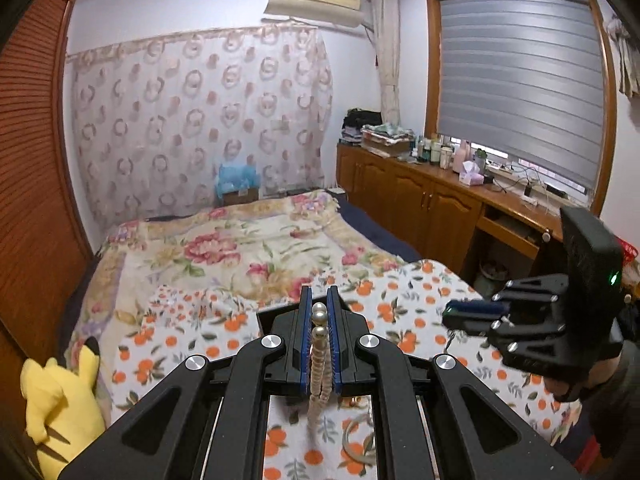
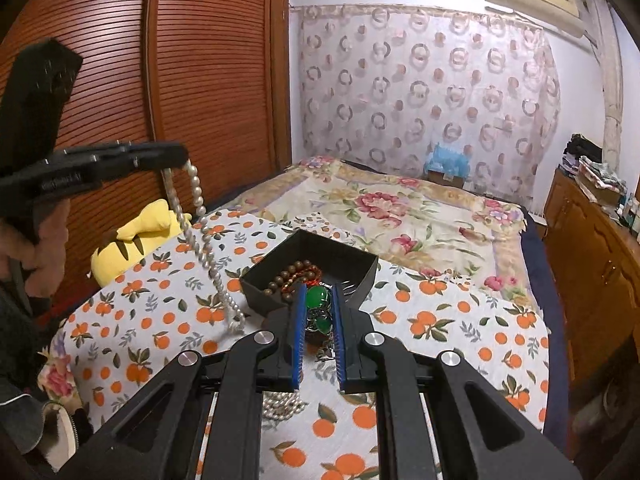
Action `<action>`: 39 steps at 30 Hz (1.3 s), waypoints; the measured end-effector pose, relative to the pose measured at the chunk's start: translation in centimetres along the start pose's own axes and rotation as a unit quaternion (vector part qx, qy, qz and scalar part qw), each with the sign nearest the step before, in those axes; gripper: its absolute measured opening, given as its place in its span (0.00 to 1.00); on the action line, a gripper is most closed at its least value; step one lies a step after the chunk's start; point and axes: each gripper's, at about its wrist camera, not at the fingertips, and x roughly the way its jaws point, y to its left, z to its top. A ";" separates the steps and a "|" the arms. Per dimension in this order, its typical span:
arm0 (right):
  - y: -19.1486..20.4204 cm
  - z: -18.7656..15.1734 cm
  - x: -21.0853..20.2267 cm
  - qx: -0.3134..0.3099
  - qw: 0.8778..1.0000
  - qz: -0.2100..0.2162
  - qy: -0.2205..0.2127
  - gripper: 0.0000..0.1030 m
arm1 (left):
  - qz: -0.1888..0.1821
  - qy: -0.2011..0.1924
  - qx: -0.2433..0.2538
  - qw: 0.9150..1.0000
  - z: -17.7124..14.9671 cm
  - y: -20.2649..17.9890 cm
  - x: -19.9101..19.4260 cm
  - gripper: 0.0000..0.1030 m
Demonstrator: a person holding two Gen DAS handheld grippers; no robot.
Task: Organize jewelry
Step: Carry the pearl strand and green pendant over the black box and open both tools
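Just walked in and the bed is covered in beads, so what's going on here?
A person is sorting jewelry on the orange-print cloth. The left hand-held gripper is shut on a white pearl necklace, which hangs down with its end near the cloth. The right hand-held gripper clamps a green stone piece with metal links. A black square tray ahead already holds a brown bead bracelet.

A home bedroom: floral-quilted bed (image 1: 224,248), louvered wooden wardrobe (image 2: 192,80), curtained wall, wall air conditioner (image 1: 316,0).
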 end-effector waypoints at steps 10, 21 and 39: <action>-1.6 2.9 2.4 -0.005 1.000 0.004 0.002 0.13 | -0.010 -0.018 0.003 1.000 5.1 0.8 1.5 0.07; -2.9 4.5 5.9 -0.012 1.000 0.018 0.007 0.13 | -0.002 0.002 -0.003 1.000 5.5 2.2 5.4 0.07; -2.5 3.7 14.6 -0.007 0.998 0.054 0.040 0.14 | -0.002 0.107 -0.063 0.992 -5.3 4.8 11.9 0.07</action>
